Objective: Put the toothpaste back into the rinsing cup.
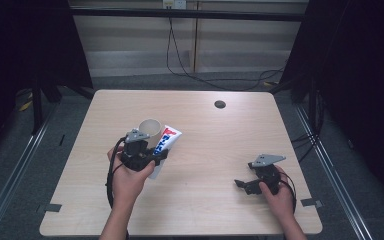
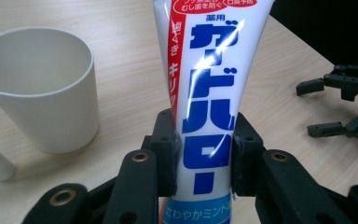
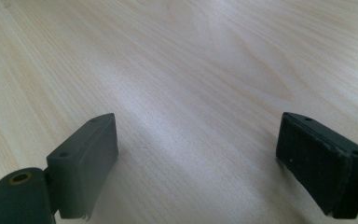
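**Left claw pinches the tube**

My left claw point(image 2: 204, 158) is clamped on the toothpaste tube point(image 2: 209, 107), lifted near surface point(image 1: 220, 145) centre. The cream mug point(image 1: 150, 131) stands at its ten o'clock. My right claw point(image 3: 198, 163) gapes wide, empty, at four o'clock.

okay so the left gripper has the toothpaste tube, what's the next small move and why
Probably lift the toothpaste tube and carry it over the mug. The left gripper is shut on it, the mug stands open and empty right beside it, and the right gripper rests open, apart.
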`<state>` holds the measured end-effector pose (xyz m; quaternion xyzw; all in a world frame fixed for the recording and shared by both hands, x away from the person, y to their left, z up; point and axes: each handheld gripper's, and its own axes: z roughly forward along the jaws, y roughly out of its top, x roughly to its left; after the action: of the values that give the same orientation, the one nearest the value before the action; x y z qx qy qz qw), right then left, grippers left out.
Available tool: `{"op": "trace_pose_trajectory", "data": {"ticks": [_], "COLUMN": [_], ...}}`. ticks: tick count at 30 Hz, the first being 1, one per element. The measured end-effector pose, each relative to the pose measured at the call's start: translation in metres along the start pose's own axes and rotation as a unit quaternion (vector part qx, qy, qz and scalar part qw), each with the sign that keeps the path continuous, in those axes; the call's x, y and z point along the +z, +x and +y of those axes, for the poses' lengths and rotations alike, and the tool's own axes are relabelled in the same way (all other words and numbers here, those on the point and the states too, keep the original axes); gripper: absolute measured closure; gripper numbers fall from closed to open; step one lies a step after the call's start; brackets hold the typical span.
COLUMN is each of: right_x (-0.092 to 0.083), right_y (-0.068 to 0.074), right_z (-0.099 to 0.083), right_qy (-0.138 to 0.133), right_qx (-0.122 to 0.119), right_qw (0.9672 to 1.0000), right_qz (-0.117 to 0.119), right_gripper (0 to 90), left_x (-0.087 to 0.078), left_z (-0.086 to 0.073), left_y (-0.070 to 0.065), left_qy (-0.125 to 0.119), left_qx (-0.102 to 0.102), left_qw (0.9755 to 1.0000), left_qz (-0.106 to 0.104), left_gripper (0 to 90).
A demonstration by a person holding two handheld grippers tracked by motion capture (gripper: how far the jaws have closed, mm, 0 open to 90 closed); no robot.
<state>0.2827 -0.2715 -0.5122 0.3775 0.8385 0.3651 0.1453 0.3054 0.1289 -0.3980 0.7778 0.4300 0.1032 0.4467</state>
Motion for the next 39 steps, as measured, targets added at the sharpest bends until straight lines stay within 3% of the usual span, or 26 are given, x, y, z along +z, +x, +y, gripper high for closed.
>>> {"op": "trace_pose_trajectory", "data": {"ticks": [8,19,32,39], "right_x": [0.000,0.000,0.000,0.000], "right_y": [0.000,0.000,0.000,0.000], "right_z": [0.000,0.000,0.000,0.000], "right_qy": [-0.001,-0.001,0.000,-0.001], "right_qx": [-0.001,-0.001,-0.001,-0.001], "right_qw": [1.0000,1.0000,1.0000,1.0000], "right_qz": [0.000,0.000,0.000,0.000], "right_gripper": [12.1,12.1,12.1,12.1], "left_x": [-0.002,-0.003,-0.002,-0.001], "left_z": [0.007,0.017,0.040,0.048], "left_y": [-0.001,0.000,-0.001,0.003], "left_qy": [-0.026,-0.037,-0.046,-0.057], "left_qx": [0.000,0.005,0.012,0.006], "left_qw": [0.9996,0.9989,0.9982,0.9976], "left_qz": [0.013,0.028,0.036,0.039], "left_gripper": [68.8,68.8,68.7,68.7]}}
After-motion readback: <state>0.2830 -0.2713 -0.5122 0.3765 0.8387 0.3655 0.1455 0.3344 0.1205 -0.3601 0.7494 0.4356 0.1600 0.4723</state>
